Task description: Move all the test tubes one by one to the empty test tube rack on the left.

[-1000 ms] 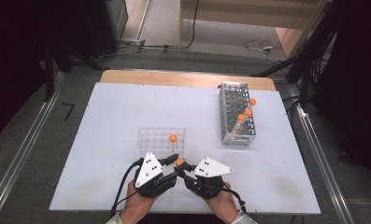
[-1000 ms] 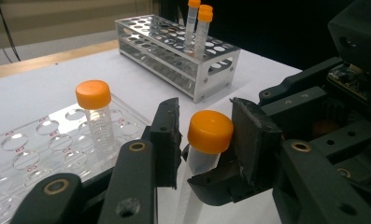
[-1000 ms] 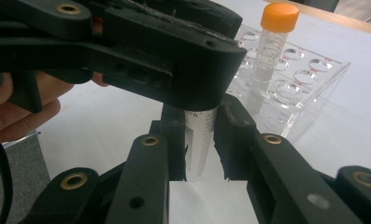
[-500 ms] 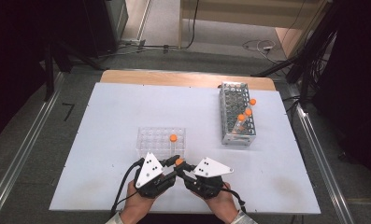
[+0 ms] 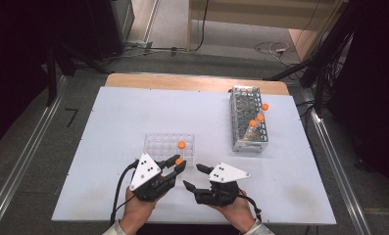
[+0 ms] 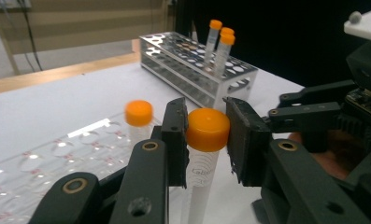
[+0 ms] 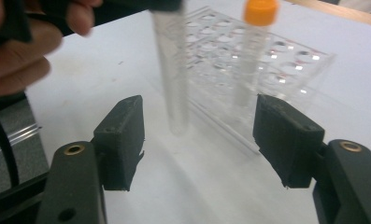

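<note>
Three capped tubes (image 5: 257, 119) stand in the metal rack (image 5: 248, 123).

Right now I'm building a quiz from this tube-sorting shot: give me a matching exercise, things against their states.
1 left gripper
2 right gripper
3 clear rack
4 metal rack

a holds three orange-capped tubes
b jaws apart, pressing nothing
c holds one orange-capped tube
d clamped on a tube just under its orange cap

Pairs: 1-d, 2-b, 3-c, 4-a

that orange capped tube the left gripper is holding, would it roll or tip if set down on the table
Probably both: the tube is slim, tall and round, so it would hardly stand alone and would roll if laid down. Its clear wall looks smooth, likely slippery; the left hand-held gripper clamps just below the cap.
</note>
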A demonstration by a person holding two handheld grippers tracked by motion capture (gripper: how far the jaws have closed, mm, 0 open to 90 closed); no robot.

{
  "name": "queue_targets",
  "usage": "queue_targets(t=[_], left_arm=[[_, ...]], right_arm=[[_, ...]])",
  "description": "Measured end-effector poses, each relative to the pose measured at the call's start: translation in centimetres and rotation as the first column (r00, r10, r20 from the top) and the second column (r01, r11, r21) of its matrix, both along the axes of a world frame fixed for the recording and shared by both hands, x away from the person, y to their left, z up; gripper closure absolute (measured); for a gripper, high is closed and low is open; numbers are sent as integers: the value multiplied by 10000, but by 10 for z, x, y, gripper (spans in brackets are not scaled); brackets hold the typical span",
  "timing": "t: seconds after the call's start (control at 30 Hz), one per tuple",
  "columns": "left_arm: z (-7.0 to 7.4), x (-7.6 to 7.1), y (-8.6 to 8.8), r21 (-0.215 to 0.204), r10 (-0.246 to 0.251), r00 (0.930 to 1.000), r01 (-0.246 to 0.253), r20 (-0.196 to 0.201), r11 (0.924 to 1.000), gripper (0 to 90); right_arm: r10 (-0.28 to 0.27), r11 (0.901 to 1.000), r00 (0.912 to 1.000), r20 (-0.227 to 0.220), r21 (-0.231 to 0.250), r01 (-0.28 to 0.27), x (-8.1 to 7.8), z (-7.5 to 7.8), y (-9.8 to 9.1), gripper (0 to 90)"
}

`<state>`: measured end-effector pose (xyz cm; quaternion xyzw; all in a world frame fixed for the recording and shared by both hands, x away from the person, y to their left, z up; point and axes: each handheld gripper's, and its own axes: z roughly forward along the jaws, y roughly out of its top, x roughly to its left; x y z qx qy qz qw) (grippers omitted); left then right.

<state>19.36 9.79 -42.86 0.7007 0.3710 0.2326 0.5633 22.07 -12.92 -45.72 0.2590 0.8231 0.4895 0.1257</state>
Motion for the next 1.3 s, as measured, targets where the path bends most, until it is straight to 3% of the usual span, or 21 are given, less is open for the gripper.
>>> queue_targets(t=[0.3, 0.67, 0.93, 1.3], left_arm=[[18, 12, 14, -366, 561, 9982, -553, 229, 9978, 700], [27, 34, 18, -332, 1044, 9940, -1033, 335, 9941, 700], [27, 42, 14, -265, 1157, 9918, -1144, 535, 9931, 699], [15, 49, 10, 28, 1172, 9923, -1174, 402, 9931, 698]], right_arm=[[-789, 9968, 9969, -43, 92, 789, 12, 2, -23, 309], [-1386, 9902, 9902, -185, 145, 1389, 21, 2, -39, 298], [-1522, 9882, 9883, -136, 152, 1524, 23, 2, -42, 299], [-1537, 9880, 9880, -122, 156, 1539, 23, 2, -43, 301]])
